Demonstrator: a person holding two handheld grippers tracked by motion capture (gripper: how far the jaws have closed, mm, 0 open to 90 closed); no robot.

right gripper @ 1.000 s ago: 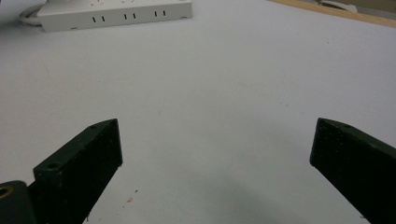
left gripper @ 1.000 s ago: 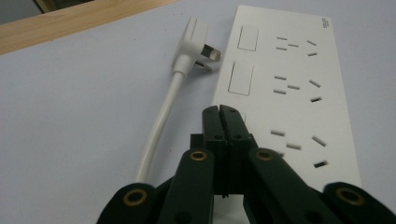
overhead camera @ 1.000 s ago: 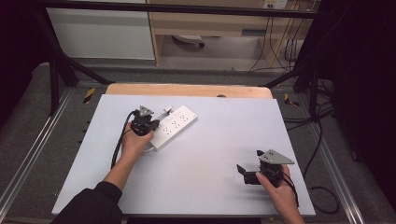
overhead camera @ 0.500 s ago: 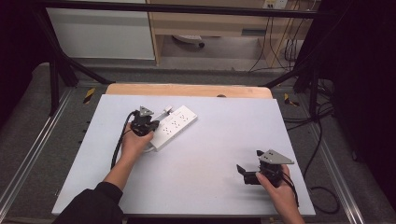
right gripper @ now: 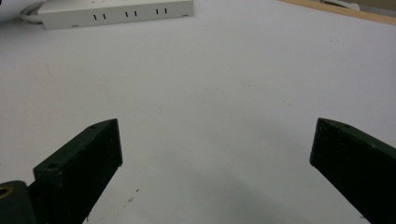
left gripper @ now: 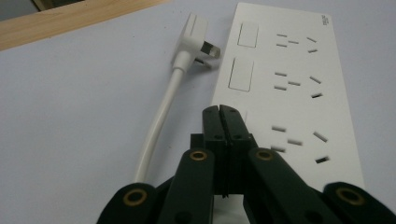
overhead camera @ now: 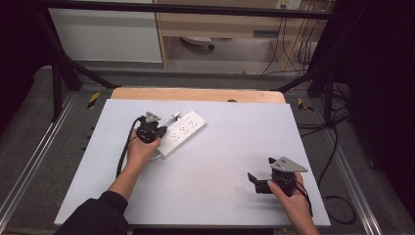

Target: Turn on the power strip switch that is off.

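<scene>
My left tongs sit over the near end of the white power strip. The 2 black jaws are pressed flat together with nothing between them. In the left gripper view my left tongs point at the edge of the power strip, just past a row of plug holes. I cannot tell if the tips touch it.

The power strip lies flat on the white table, in the far left part. Its white plug lies just beside it, with the metal prongs turned toward the strip. The white cord runs from the plug back toward me.

My right tongs are near the front right part of the table, well apart from the power strip. Their jaws are wide apart and hold nothing. In the right gripper view the bare table shows between the 2 jaws of my right tongs, and the power strip lies far off at the top left.
</scene>
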